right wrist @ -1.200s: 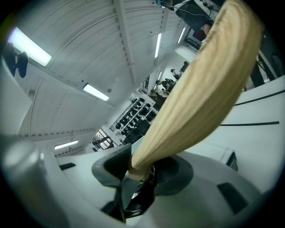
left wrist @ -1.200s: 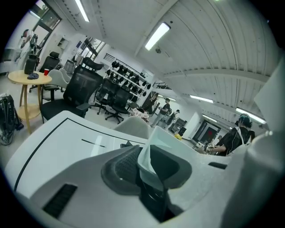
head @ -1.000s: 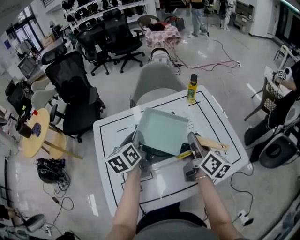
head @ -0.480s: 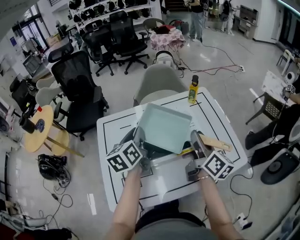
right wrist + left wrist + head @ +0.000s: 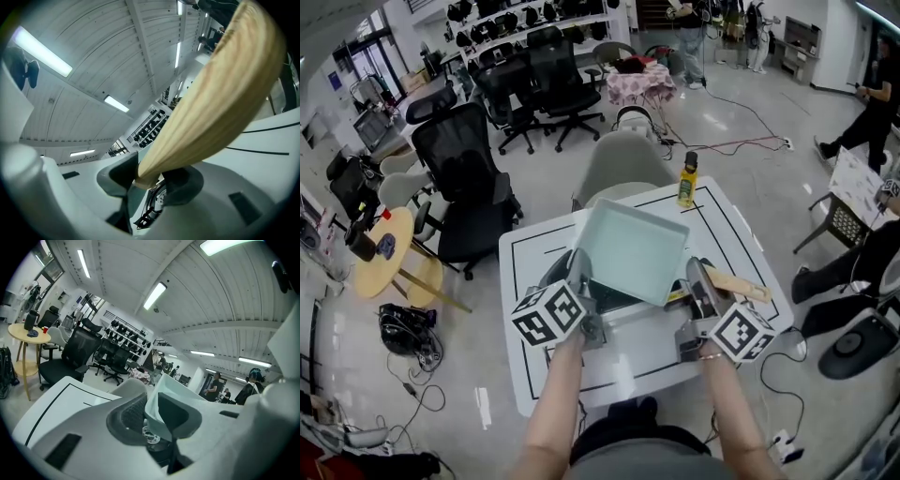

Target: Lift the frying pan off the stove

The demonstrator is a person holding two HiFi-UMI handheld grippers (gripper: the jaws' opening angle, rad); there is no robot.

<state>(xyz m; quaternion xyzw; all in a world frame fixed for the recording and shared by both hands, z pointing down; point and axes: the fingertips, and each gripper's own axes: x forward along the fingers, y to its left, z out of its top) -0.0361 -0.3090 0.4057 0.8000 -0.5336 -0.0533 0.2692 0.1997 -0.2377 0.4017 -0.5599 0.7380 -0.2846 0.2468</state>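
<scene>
A pale green square frying pan (image 5: 633,251) hangs tilted above the white table (image 5: 530,272), held from both sides. My left gripper (image 5: 579,281) is shut on its near left rim; the left gripper view shows the pan wall (image 5: 161,383) pinched between the pads. My right gripper (image 5: 694,281) is shut on the pan's wooden handle (image 5: 739,284), which fills the right gripper view as a broad pale wooden handle (image 5: 211,108) running out from the jaws. The dark stove (image 5: 611,300) shows partly under the pan's near edge; most of it is hidden.
A yellow bottle (image 5: 685,180) stands at the table's far edge. A grey chair (image 5: 623,161) is pushed against the far side. Black office chairs (image 5: 464,178) and a round wooden side table (image 5: 380,258) stand to the left. People walk at the far back.
Both grippers have risen together with the pan. The pan now sits higher and looks larger in the head view, further off the dark stove.
</scene>
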